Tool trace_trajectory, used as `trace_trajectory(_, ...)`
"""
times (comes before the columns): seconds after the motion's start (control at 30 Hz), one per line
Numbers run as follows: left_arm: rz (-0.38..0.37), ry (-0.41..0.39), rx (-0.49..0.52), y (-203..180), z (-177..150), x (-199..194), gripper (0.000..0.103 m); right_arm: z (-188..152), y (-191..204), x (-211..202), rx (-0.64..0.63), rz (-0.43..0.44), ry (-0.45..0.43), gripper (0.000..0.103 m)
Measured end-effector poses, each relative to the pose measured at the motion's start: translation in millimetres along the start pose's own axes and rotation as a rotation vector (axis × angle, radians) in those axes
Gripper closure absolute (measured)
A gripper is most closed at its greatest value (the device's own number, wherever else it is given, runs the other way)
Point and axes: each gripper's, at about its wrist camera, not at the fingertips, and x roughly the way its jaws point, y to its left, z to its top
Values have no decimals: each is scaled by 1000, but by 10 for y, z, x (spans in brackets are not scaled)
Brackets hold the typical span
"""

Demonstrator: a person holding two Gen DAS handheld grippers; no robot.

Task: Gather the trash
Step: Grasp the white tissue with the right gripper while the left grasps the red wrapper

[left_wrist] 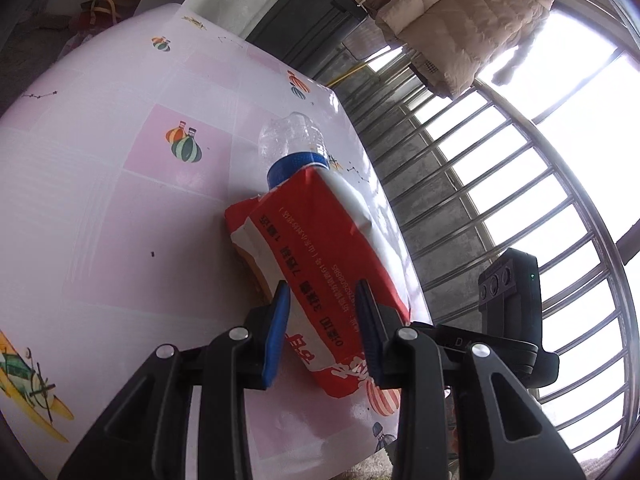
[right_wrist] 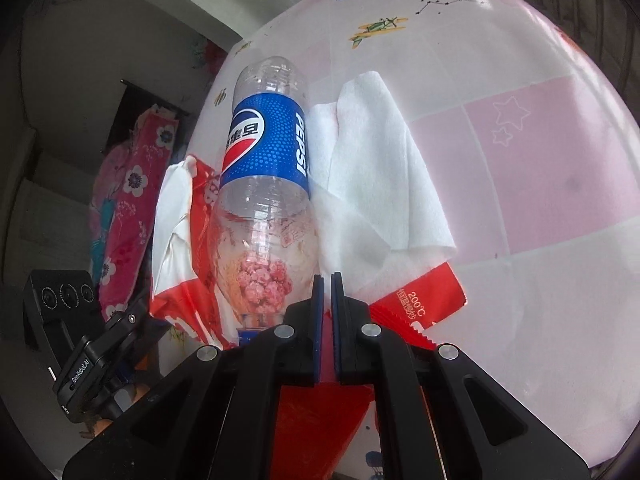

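The left gripper [left_wrist: 323,312] pinches the near end of the flat red and white printed snack bag [left_wrist: 320,248]. The right gripper [right_wrist: 327,300] is pressed together on another edge of this bag. On the bag lie an empty clear plastic bottle with a blue label [right_wrist: 266,168] and, beside it, a white paper napkin [right_wrist: 372,168]. Under the bag is the pink table cover [left_wrist: 120,208]. I judge that gathering is done; carrying to a bin remains, and no bin is visible.

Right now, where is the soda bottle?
The soda bottle lies on the table, on the red wrapper, left of the white napkin.
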Motion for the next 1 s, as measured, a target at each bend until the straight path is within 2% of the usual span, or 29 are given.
trace_trajectory(0.17,29,-94,66,-89,65,-300,70,148,-144,-283,26,-42,-122,94)
trace_trajectory(0.23,43,-110,73,-96,80,-361,70,221,-196,-326,46,-57,-154,85)
trace_trajectory(0.33,33,-119,81,-135,129,-363,70,227,-260,-316,58,-80,-158,69)
trace_trajectory(0.43,21,-127,92,-215,168,-356,65,150,-222,-187,38,-94,-127,68)
trace_trajectory(0.63,-73,-169,226,-588,345,-362,59,115,-198,63,-3,-142,-71,68)
trace_trajectory(0.7,-96,-157,274,-742,427,-285,58,96,-206,89,-8,-148,-60,72)
trace_trajectory(0.8,-146,-92,336,-932,494,-65,58,75,-221,99,-7,-154,-55,80)
trace_trajectory(0.83,-143,-63,351,-971,487,23,58,69,-227,92,-8,-156,-57,82)
trace_trajectory(0.93,-71,25,345,-927,432,256,58,62,-251,81,-4,-160,-58,89)
trace_trajectory(1.0,-40,45,316,-804,383,265,58,52,-271,69,-1,-158,-59,92)
